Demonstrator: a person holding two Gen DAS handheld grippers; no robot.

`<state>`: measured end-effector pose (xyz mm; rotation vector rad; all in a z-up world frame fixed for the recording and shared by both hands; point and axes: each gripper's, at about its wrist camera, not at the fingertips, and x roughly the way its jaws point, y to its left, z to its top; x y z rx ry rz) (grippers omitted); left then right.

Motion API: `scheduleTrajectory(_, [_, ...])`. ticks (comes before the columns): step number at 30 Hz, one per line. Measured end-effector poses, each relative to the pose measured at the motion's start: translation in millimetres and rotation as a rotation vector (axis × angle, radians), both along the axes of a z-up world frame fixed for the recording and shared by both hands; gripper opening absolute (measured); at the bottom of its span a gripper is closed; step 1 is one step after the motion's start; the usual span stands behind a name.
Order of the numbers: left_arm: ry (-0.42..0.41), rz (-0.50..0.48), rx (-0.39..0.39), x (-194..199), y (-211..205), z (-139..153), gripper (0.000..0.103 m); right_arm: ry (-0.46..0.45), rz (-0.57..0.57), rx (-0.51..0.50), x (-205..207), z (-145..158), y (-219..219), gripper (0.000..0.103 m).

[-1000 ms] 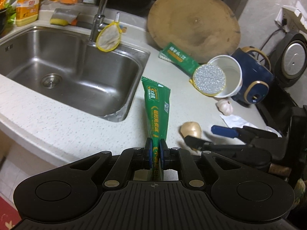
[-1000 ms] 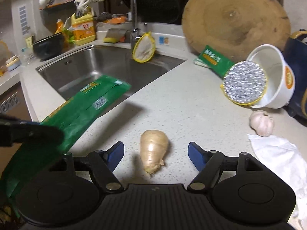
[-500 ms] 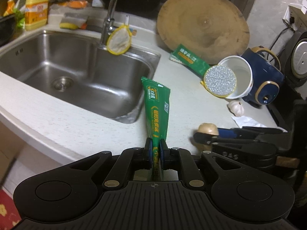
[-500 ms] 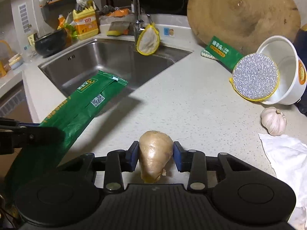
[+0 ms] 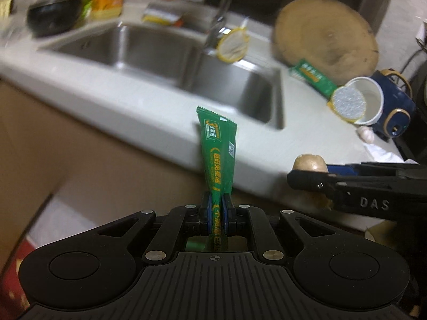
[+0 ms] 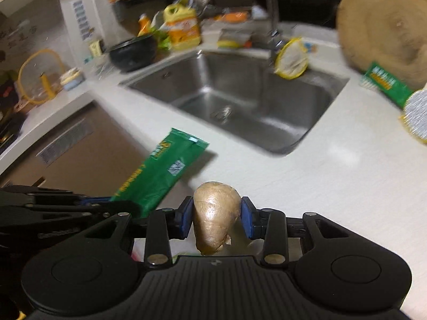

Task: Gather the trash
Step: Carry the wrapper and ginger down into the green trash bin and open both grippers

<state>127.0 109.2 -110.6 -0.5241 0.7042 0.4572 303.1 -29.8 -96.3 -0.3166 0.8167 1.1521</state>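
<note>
Green wrapper (image 5: 217, 157) was pinched upright in the left gripper (image 5: 216, 208), hanging just off the white counter (image 5: 149, 112) edge, w/ the steel sink (image 6: 240, 101) behind. Right gripper (image 6: 216, 217) was clamped on a tan ginger-looking root (image 6: 214, 217), lifted off the counter. Bg pretty blurry tbh.

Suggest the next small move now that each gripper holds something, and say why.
Probably carry both loads on past the white counter edge toward wherever the bin stands; none shows here. The left gripper is clamped on the green foil wrapper and the right gripper grips the tan ginger piece, both lifted clear of the counter, so nothing remains to pick up first.
</note>
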Motion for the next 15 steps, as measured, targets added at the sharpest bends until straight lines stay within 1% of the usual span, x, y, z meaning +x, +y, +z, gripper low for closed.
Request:
scheduleTrajectory(3, [0.018,0.023,-0.070,-17,10,-22,0.011,0.040,0.027,-0.076,-18,-13,13,0.037])
scheduleTrajectory(5, [0.027,0.041,-0.119,-24,16,-38,0.011,0.039,0.052,-0.136,-27,-22,21,0.037])
scheduleTrajectory(10, [0.061,0.089,-0.294,-27,28,-82,0.011,0.060,0.075,-0.245,-29,-47,35,0.037])
scheduleTrajectory(13, [0.110,0.100,-0.386,-25,25,-113,0.011,0.094,0.089,-0.282,-26,-67,38,0.037])
scheduleTrajectory(15, [0.173,0.118,-0.443,-28,21,-140,0.011,0.125,0.104,-0.298,-23,-87,40,0.037])
